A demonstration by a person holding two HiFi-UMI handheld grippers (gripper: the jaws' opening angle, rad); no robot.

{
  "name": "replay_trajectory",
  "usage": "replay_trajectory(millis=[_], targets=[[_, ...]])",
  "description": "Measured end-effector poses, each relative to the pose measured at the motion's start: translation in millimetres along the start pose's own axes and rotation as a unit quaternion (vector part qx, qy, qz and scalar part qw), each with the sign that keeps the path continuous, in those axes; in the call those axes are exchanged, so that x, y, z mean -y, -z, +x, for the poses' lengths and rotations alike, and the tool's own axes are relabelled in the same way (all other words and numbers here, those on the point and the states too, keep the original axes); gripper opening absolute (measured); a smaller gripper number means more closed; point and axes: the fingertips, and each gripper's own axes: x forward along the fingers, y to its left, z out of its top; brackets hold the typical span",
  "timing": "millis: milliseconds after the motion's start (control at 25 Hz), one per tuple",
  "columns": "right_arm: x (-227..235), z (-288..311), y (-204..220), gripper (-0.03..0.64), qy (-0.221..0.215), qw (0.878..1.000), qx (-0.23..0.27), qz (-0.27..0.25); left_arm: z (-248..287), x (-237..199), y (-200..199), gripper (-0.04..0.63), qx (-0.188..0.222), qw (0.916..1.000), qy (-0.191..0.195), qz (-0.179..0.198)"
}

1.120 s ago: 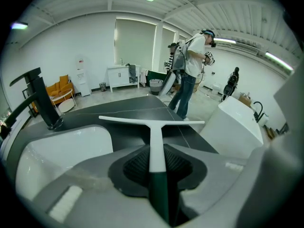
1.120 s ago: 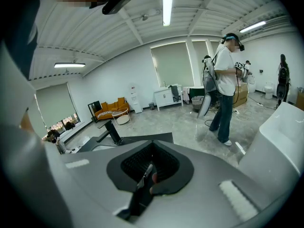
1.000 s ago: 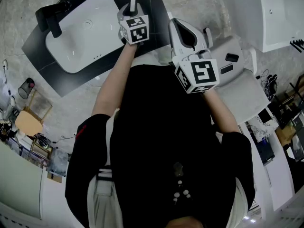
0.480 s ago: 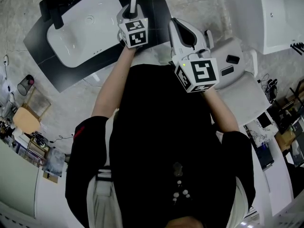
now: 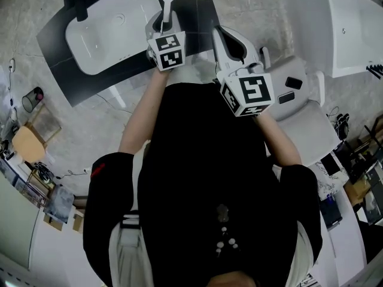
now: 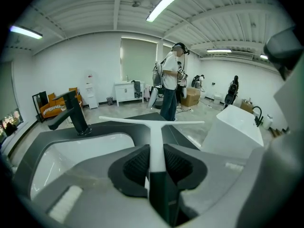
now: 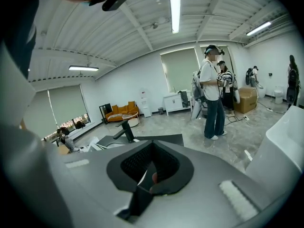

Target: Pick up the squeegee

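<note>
clamping squeegee point(image 5: 165, 8), l. hand-held gripper point(image 5: 161, 21), by sink point(image 5: 99, 31)

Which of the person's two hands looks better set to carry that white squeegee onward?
Left. The left gripper is shut on the squeegee by its handle, with the blade out front. The right gripper holds nothing: its jaws are together, and it is off to the side.

Right gripper point(image 7: 150, 174) with grey black-padded fingers point(image 7: 124, 168) together, black faucet point(image 7: 127, 131) on dark counter point(image 7: 164, 139), orange sofa point(image 7: 122, 112), standing person in white top point(image 7: 212, 96)
</note>
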Motion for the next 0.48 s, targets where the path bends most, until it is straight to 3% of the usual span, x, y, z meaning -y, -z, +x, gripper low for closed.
replay_trajectory(millis=[480], targets=[[-16.2,-43.1,4.6,0.002,-0.029,0.999,0.028,-0.021,-74.3,12.9,-17.0,0.098,0.059,0.9981,-0.014,0.009]])
